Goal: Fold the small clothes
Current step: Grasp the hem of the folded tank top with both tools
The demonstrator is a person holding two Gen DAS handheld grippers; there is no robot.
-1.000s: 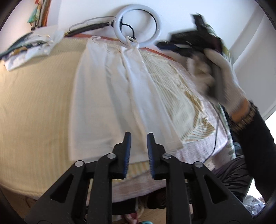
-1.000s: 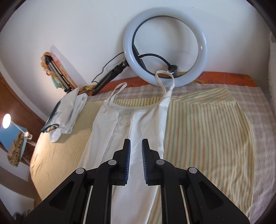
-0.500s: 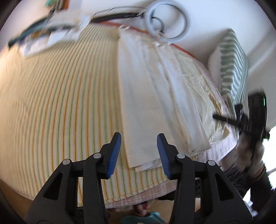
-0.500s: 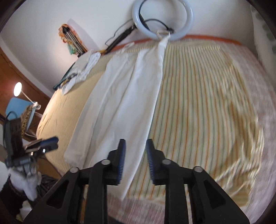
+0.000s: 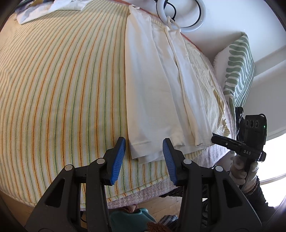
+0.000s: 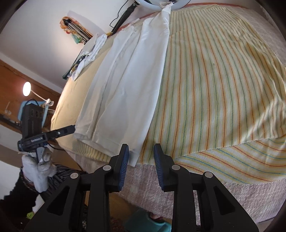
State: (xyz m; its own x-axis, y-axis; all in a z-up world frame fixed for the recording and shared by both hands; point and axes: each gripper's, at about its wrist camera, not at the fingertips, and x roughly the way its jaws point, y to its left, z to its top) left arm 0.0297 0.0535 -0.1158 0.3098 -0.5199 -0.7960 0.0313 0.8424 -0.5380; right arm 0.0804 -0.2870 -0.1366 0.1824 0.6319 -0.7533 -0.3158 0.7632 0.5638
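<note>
A white strappy garment [image 5: 152, 89] lies in a long lengthwise fold on the striped bed cover [image 5: 62, 89], straps toward the far wall and hem at the near edge. My left gripper [image 5: 143, 148] is open just above the hem's left part, a blue pad on either side, touching nothing. My right gripper [image 6: 141, 151] is open over the hem's right corner of the same garment [image 6: 128, 89], nothing pinched. Each gripper shows in the other's view: the right gripper [image 5: 217, 140] beside the hem's right end, the left gripper [image 6: 71, 128] at its left end, both in gloved hands.
A ring light [image 5: 180, 14] stands at the head of the bed, and a pile of clothes [image 6: 89, 53] lies at its far left corner. A green-patterned pillow [image 5: 237, 66] leans at the right. Below the bed edge are wooden floor and a teal slipper [image 5: 128, 219].
Both grippers have come down from the garment's upper part to its hem at the near bed edge. Both have opened from nearly shut, the left wider.
</note>
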